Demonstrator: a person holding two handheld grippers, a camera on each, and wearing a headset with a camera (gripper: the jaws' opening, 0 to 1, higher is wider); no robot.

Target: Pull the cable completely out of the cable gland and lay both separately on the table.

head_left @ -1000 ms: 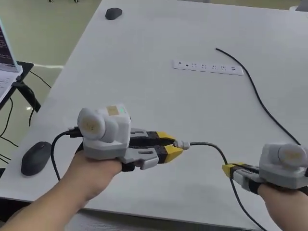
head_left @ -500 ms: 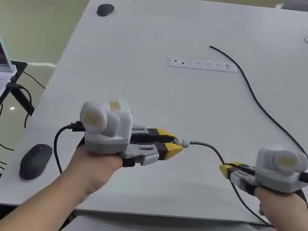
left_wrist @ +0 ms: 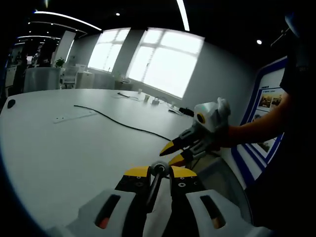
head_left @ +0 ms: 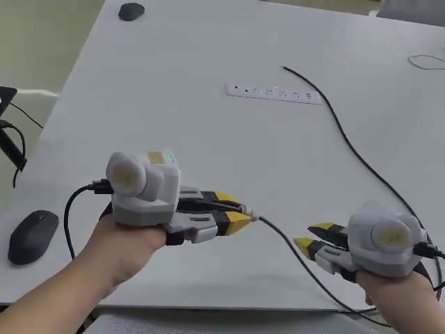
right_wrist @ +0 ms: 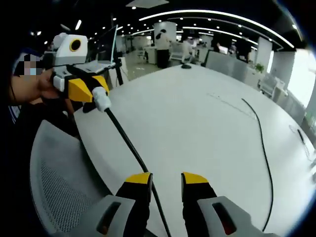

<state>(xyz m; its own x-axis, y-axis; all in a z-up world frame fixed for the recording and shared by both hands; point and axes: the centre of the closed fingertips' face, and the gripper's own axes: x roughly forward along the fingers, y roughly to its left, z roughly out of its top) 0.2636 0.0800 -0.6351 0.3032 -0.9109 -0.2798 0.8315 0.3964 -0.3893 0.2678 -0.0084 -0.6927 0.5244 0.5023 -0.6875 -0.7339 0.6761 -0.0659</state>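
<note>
Cable gland [head_left: 249, 213] sat pinched between the fingers of the left gripper [head_left: 238, 211], which were squeezed tight on it. It was small and white, and it was held up over the front edge of the worktop [head_left: 208, 139]. The cable gland poked straight out past the left fingers and pointed toward the right gripper [head_left: 311, 236]. The black cable [head_left: 285, 243] came out of its tip, so it was not pulled out yet. The cable ran in a long line away from the left fingers, sloping down to the right fingers. There it passed through the gap between them, close beside one finger; I could not tell if it touched. The right fingers were spread apart and gripped nothing. Far beyond both pairs of fingers a white power strip [head_left: 273, 93] lay flat on the worktop. Writing on a blue poster [left_wrist: 270, 101] was too small to read.
</note>
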